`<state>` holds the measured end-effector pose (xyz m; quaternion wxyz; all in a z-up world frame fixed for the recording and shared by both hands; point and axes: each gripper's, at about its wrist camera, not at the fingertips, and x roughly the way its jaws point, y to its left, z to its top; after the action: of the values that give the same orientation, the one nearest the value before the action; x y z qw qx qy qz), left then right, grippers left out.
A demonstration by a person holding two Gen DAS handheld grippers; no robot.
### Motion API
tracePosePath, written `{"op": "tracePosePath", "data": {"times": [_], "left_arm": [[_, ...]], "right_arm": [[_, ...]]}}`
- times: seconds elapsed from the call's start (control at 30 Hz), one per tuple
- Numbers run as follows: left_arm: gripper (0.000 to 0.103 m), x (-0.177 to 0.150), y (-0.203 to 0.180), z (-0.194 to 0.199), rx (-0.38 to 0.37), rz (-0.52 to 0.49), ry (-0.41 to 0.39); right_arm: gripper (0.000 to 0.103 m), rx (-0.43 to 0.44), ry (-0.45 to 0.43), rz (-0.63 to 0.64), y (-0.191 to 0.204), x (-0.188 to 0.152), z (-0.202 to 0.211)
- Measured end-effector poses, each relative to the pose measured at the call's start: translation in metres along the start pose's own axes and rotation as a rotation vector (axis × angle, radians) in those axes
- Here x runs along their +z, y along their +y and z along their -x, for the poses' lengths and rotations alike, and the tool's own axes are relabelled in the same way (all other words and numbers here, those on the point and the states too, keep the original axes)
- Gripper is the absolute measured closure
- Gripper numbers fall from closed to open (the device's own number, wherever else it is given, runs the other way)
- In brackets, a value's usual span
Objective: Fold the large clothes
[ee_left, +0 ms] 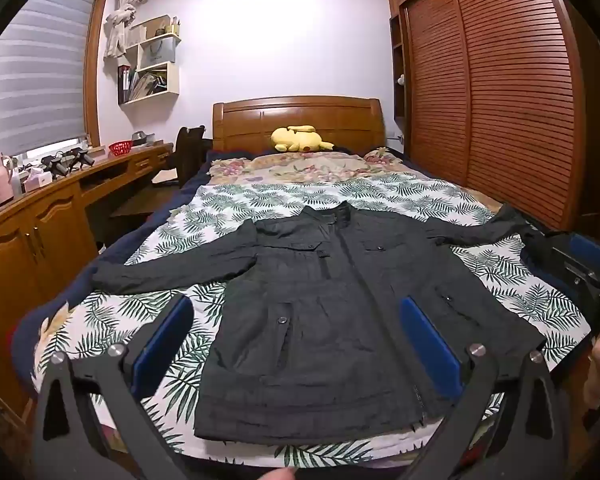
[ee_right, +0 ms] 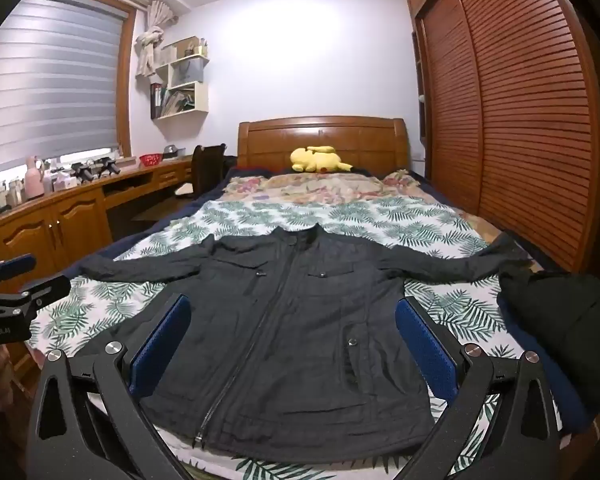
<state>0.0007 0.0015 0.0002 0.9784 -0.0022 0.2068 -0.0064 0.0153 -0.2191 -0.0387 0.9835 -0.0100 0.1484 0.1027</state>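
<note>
A dark grey zipped jacket (ee_left: 324,312) lies flat, front up, on the leaf-print bed sheet (ee_left: 148,312), sleeves spread to both sides, collar toward the headboard. It also shows in the right wrist view (ee_right: 292,340). My left gripper (ee_left: 296,332) is open and empty, held above the jacket's hem at the bed's foot. My right gripper (ee_right: 292,332) is open and empty, also above the hem. The right gripper shows at the right edge of the left wrist view (ee_left: 580,264); the left gripper shows at the left edge of the right wrist view (ee_right: 16,280).
A yellow plush toy (ee_left: 300,139) lies by the wooden headboard (ee_left: 296,120). A wooden desk (ee_left: 52,200) with bottles runs along the left. Slatted wardrobe doors (ee_left: 500,100) stand on the right. A dark bundle (ee_right: 560,320) sits at the bed's right edge.
</note>
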Motion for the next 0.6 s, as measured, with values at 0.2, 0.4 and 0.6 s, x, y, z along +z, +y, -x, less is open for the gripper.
{"op": "tracePosePath", "data": {"times": [0.2,0.4,0.6], "left_arm": [[0.000,-0.0020,0.0040,0.0028,-0.001,0.006,-0.005],[0.000,-0.0024,0.0016,0.0001,0.000,0.006,0.016],[0.000,-0.0012,0.0001,-0.0009,0.002,0.005,0.014]], "right_arm": [[0.000,-0.003,0.008,0.002,-0.0002,-0.0001,-0.0004],[0.000,-0.002,0.010,0.004,0.0005,-0.0005,-0.0004],[0.000,-0.002,0.010,0.004,0.0012,-0.0011,-0.0003]]}}
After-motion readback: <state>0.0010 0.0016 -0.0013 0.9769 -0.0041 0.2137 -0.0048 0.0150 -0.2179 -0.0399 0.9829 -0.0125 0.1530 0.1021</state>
